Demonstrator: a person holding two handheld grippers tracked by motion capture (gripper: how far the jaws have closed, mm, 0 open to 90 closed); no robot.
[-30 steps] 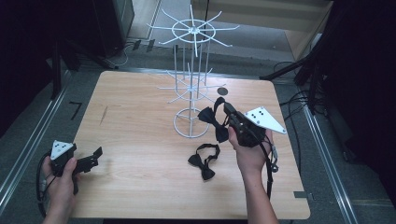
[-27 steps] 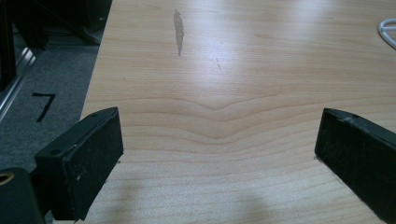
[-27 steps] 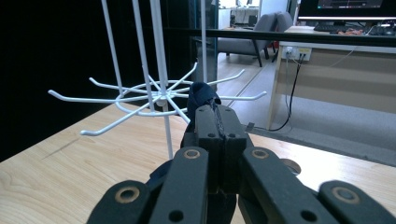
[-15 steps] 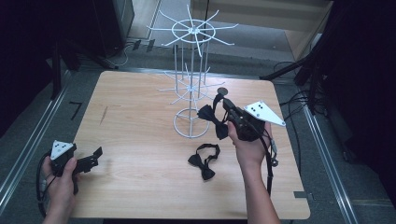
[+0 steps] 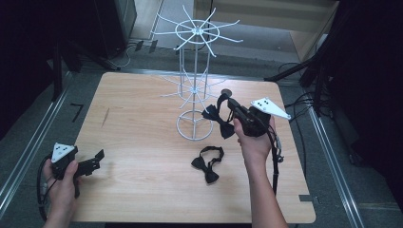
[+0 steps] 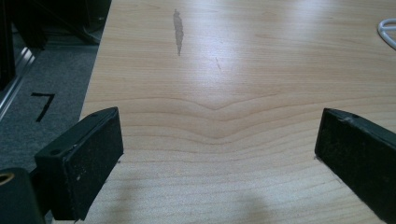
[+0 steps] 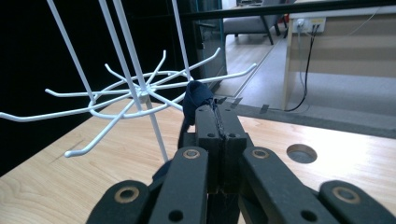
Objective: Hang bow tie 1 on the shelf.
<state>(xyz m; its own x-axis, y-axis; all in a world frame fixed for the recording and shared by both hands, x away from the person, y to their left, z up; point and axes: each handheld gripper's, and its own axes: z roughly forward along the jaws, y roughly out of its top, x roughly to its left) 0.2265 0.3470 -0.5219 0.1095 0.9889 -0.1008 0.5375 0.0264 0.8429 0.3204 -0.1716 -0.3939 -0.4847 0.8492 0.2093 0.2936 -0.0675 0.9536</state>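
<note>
Black two-jaw grippers (image 5: 227,107) with dotted grey three-cornered plates, trailing black cables, bare forearms.

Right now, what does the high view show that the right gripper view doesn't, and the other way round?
High view alone: a second bow tie lying flat on the table, the left gripper open near the table's front left corner, and both hands.

Right gripper view alone: close up, the right gripper has its fingers shut on the strap of a bow tie, right beside the lower hooks.

Both: the white wire rack, the wooden table and the round hole in it.
</note>
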